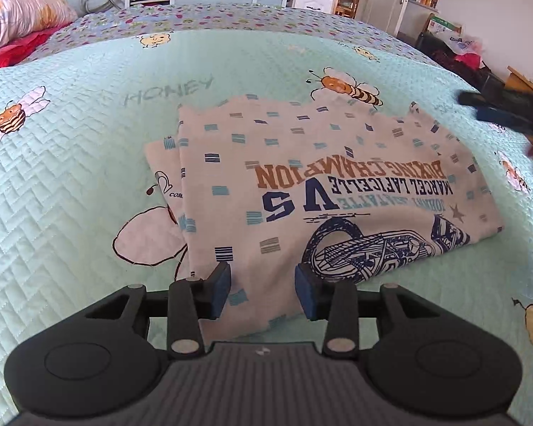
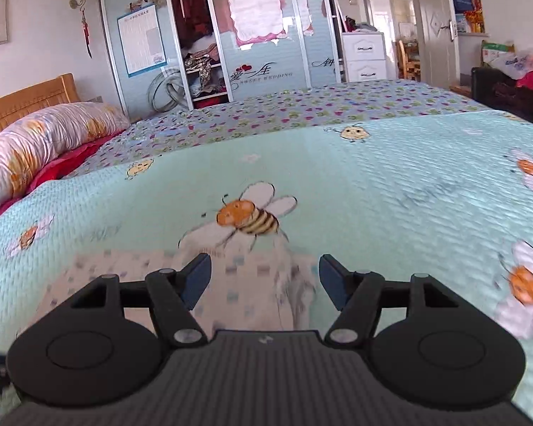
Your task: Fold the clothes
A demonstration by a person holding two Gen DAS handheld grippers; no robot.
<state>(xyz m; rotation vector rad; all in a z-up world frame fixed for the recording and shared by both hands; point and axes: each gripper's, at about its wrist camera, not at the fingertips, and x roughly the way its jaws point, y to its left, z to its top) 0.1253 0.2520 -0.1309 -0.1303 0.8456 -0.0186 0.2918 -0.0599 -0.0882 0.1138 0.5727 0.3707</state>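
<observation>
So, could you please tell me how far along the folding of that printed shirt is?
Done: the printed shirt already lies folded into a flat stack on the quilt. In hand: nothing. The left gripper stands open over the shirt's near edge, and the right gripper is open beyond its far side. Left: perhaps one more fold or tidying the edges.

Daylight fills a bedroom: a bed under a mint bee-print quilt [image 2: 373,177], wooden headboard [image 2: 28,99] at left, rolled floral duvet [image 2: 35,149] beside it, a sliding-door wardrobe [image 2: 259,35] behind, white drawers [image 2: 364,55] and an open door [image 2: 433,21].
</observation>
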